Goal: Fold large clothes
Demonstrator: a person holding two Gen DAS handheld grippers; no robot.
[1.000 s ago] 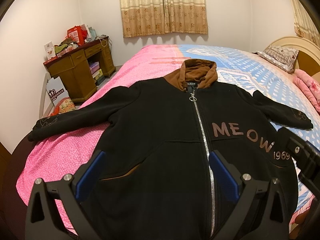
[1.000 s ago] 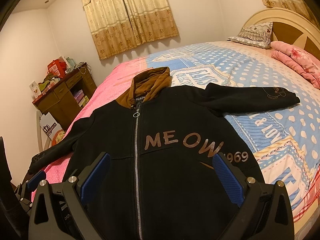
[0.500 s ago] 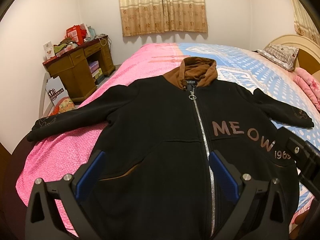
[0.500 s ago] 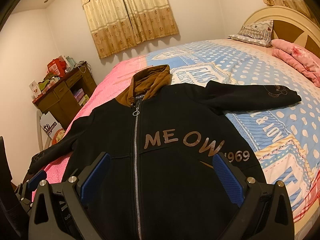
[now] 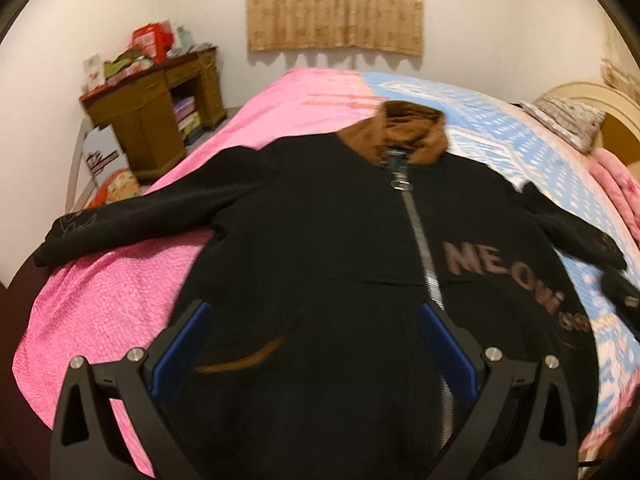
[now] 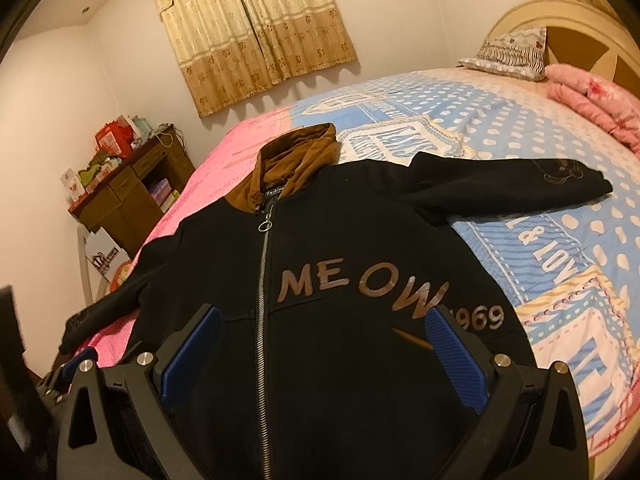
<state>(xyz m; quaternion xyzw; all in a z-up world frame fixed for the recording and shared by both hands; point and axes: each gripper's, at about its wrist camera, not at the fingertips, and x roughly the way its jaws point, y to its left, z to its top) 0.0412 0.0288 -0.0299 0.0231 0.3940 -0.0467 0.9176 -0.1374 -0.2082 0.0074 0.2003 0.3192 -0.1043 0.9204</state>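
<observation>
A black zip hoodie (image 5: 320, 264) with a brown hood (image 5: 412, 128) and "MEOW 1969" lettering lies flat, front up, on the bed, both sleeves spread out. It also shows in the right wrist view (image 6: 340, 320). My left gripper (image 5: 314, 340) is open and empty, above the hoodie's lower left front. My right gripper (image 6: 322, 344) is open and empty, above the lower front near the lettering. The right gripper shows at the right edge of the left wrist view (image 5: 624, 300); the left gripper shows at the lower left of the right wrist view (image 6: 76, 364).
The bed has a pink cover (image 5: 100, 304) on the left and a blue dotted cover (image 6: 520, 128) on the right. A pillow (image 6: 512, 52) and pink blanket (image 6: 592, 100) lie by the headboard. A cluttered wooden desk (image 5: 156, 108) stands by the left wall.
Both grippers have moved forward and lower over the hoodie, which now fills more of each view. The left view is blurred by motion. The hoodie has not moved.
</observation>
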